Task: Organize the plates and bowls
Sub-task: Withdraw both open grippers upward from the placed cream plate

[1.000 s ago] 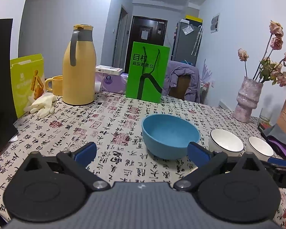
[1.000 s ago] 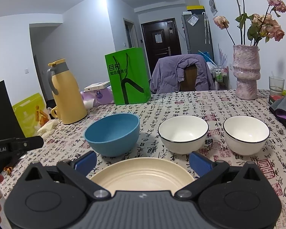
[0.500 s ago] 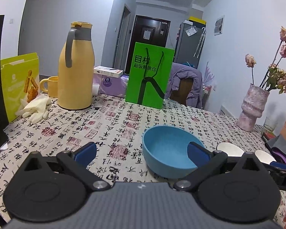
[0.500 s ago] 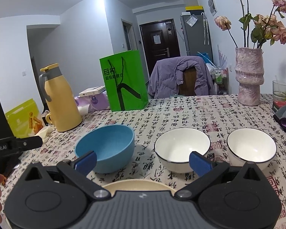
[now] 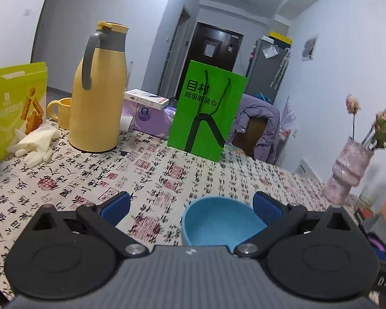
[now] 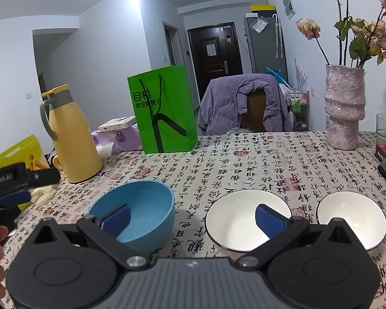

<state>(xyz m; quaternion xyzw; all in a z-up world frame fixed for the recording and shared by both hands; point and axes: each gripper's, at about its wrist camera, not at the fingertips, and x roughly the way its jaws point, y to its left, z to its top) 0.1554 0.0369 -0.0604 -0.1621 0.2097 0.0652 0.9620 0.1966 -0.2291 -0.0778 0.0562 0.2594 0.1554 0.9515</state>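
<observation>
Right wrist: blue bowl [image 6: 141, 206], 2 white bowls [image 6: 247, 221] (all empty).

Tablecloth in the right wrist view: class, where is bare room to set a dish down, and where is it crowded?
Free: the wide patch of printed tablecloth between the green paper bag, the pink vase and the bowls. Crowded: the near row, blue bowl and two white bowls, and the corner by the yellow jug.

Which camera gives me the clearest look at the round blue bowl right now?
The right wrist view: the round blue bowl shows nearly whole, rim and inside visible, with only the right gripper's left fingertip across its front. In the left wrist view, the bowl sits low, its base cut off by the gripper body.
</observation>
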